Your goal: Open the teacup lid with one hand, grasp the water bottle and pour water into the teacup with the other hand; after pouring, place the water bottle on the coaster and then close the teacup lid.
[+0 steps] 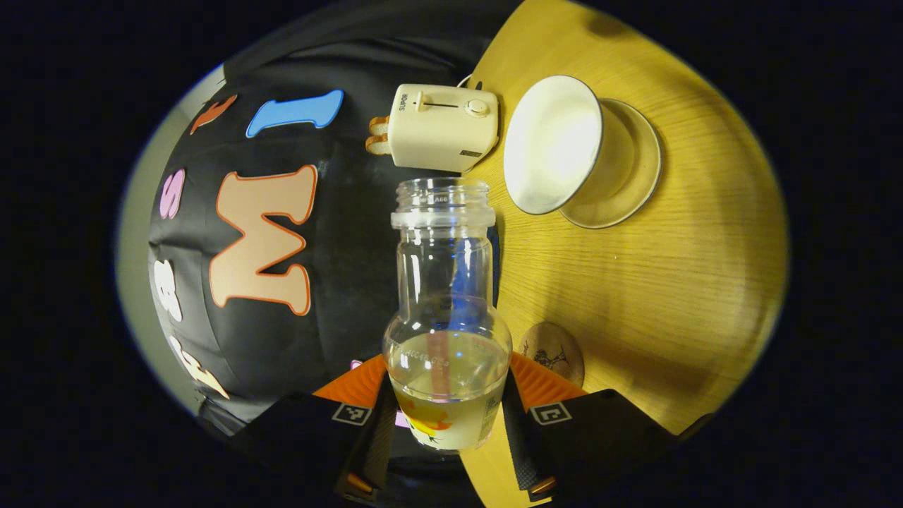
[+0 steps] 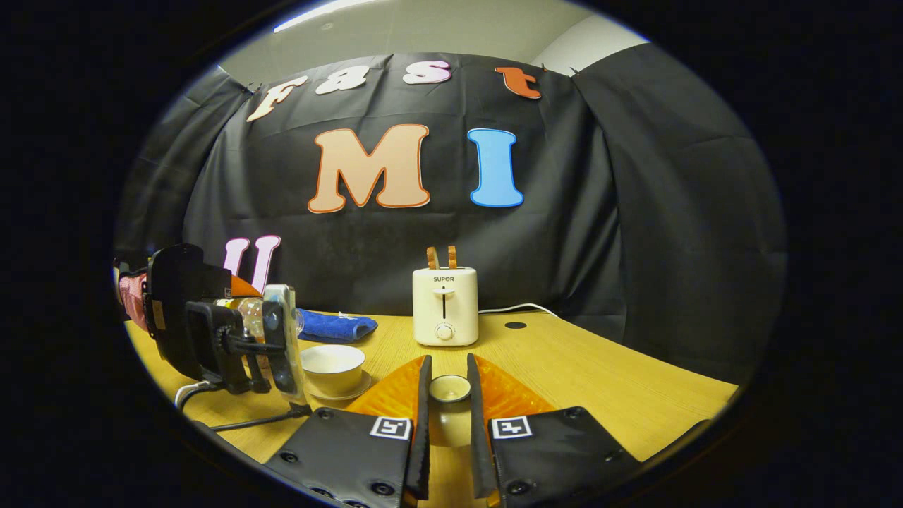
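The left gripper point(image 1: 448, 402) clamps the water bottle point(image 1: 447, 331) between its orange fingers, pads against the round lower body. The bottle is uncapped and tipped on its side, its mouth aimed towards the teacup point(image 1: 557, 144). In the right gripper view this gripper point(image 2: 271, 346) hangs just left of the teacup point(image 2: 331, 368), above the table point(image 2: 600, 388).

The teacup stands open on its saucer point(image 1: 628, 176), near the cream toaster point(image 1: 441, 127). A round wooden coaster point(image 1: 554, 351) lies on the table well short of the cup, close to the bottle's base. Some water pools in the bottle's body, none at the neck.

The right gripper point(image 2: 449, 395) has its fingers drawn narrow around the teacup lid point(image 2: 449, 388), apparently held clear, in front of the toaster point(image 2: 445, 307).

Judged from this, the pour is in hand. To do it well, the mouth should sit over the cup's middle before tilting further, slowly, so water does not spill onto the saucer.
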`<state>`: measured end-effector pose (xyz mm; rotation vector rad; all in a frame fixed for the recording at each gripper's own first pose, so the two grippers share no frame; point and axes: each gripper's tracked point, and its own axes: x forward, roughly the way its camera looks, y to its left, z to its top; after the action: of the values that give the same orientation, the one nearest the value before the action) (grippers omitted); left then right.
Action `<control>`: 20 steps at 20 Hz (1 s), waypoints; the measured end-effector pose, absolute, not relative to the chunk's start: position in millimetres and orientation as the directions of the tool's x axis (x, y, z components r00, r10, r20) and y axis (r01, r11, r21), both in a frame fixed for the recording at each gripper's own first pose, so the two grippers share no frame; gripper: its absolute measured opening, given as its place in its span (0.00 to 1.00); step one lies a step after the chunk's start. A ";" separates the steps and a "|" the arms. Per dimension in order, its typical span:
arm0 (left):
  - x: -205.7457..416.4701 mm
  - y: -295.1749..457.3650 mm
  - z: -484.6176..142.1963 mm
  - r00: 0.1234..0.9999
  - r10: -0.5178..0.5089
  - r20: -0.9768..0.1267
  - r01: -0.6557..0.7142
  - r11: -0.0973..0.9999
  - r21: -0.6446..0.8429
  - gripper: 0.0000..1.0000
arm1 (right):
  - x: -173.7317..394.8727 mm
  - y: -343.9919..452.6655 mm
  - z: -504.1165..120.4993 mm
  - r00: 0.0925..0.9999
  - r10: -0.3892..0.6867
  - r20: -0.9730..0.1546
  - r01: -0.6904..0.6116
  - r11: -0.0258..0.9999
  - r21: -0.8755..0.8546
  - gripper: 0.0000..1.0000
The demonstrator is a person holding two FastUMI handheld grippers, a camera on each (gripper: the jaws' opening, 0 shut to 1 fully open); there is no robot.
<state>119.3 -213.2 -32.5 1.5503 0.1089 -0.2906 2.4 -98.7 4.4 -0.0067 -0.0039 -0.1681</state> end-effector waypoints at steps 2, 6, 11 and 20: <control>117.5 -212.3 -30.1 0.963 -0.115 -0.243 0.237 -0.067 0.969 0.66 | 2.8 -98.5 3.7 0.986 -0.167 0.003 0.167 0.986 -0.006 0.27; 126.9 -218.5 -20.1 0.968 -0.128 -0.216 0.194 -0.167 0.967 0.66 | 0.9 -99.0 4.4 0.986 -0.167 0.002 0.167 0.986 -0.007 0.27; 132.0 -219.4 -8.1 0.973 -0.131 -0.190 0.147 -0.283 0.948 0.66 | 1.7 -99.2 4.4 0.986 -0.167 0.001 0.167 0.986 -0.007 0.27; 140.0 -226.8 -1.7 0.975 -0.138 -0.175 0.109 -0.389 0.915 0.66 | 1.8 -99.3 4.2 0.986 -0.167 -0.001 0.167 0.986 -0.007 0.27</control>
<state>140.0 -226.8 -1.7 1.9522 -0.0204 -0.2636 1.8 -99.3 4.2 -0.0066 0.0011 -0.1673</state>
